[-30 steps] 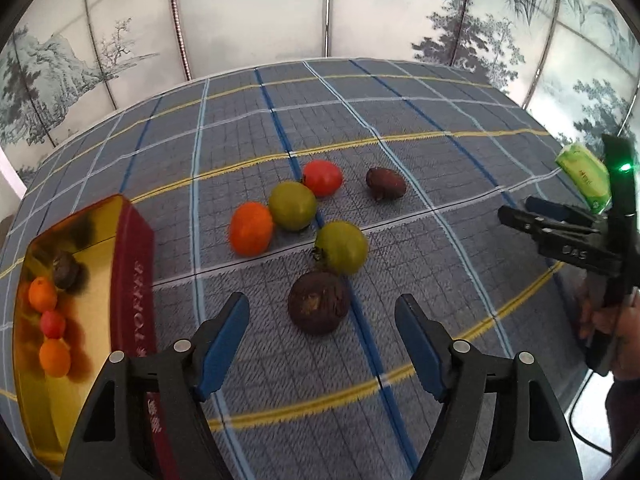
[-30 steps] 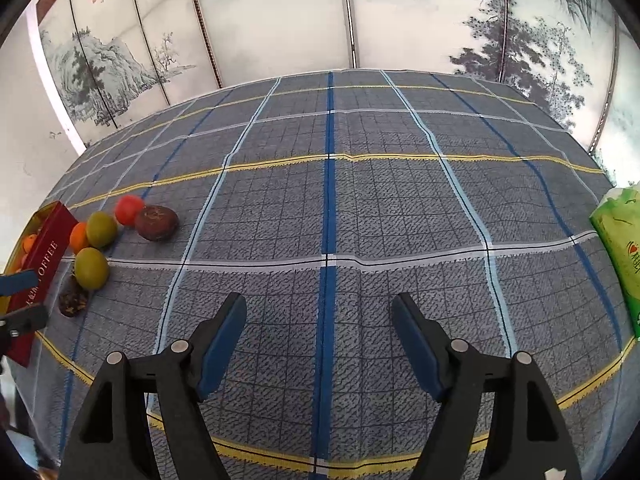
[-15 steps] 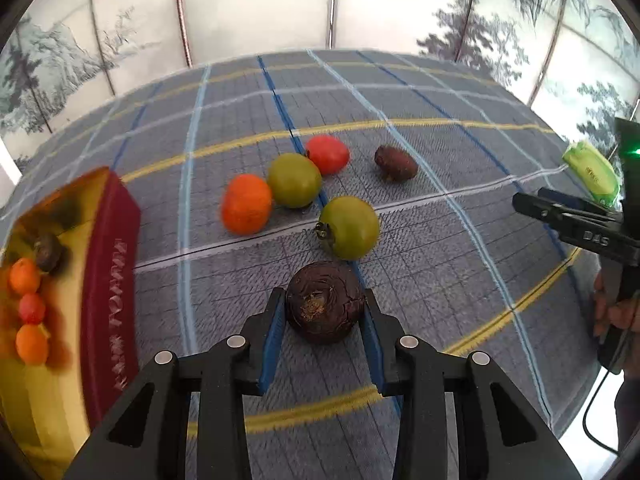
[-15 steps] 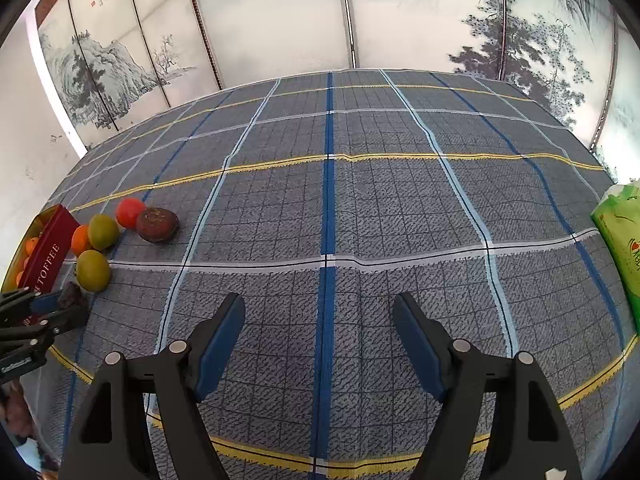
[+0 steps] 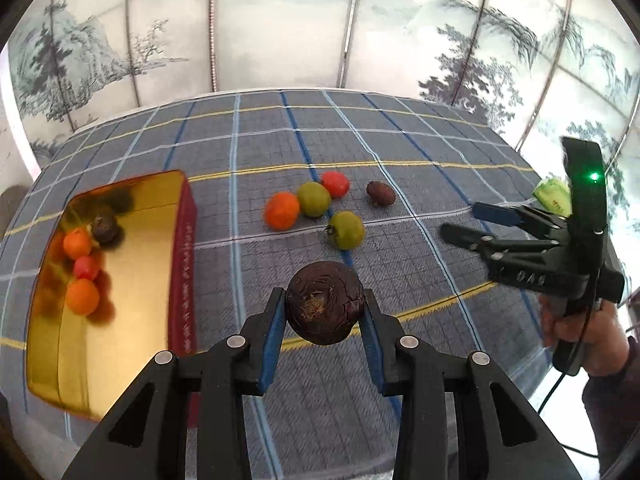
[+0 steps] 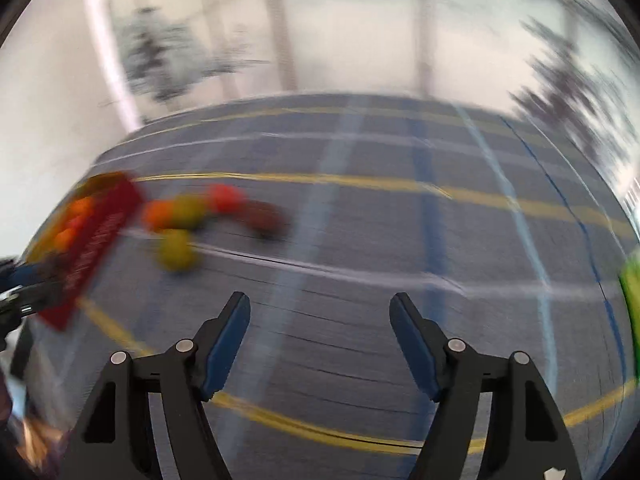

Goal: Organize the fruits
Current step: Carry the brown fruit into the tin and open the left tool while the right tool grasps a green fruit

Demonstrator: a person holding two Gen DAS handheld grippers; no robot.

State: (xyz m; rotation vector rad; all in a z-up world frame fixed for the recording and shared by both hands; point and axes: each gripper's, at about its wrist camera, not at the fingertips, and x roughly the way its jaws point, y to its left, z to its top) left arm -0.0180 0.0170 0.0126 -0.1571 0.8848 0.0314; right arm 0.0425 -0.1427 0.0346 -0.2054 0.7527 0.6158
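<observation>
My left gripper [image 5: 323, 296] is shut on a dark brown round fruit [image 5: 325, 312], held just above the checked cloth. Left of it lies a gold tin [image 5: 132, 240] with a red side, holding several small fruits. On the cloth beyond sit an orange fruit [image 5: 281, 211], two green ones [image 5: 314, 199] [image 5: 346, 230], a red one [image 5: 335, 184] and a dark one [image 5: 381, 193]. My right gripper [image 6: 320, 300] hovers over bare cloth, its jaws closing with nothing between them. It also shows at the right of the left wrist view [image 5: 460, 221], held by a hand.
A green packet [image 5: 554, 196] lies at the cloth's right edge. Painted screen panels stand behind the table. The right wrist view is blurred by motion; the tin [image 6: 100, 228] and loose fruits appear at its left.
My left gripper closed on the dark brown fruit and carried it off the cloth toward the tin. The right gripper swung left, so the fruits sit nearer the middle of its view.
</observation>
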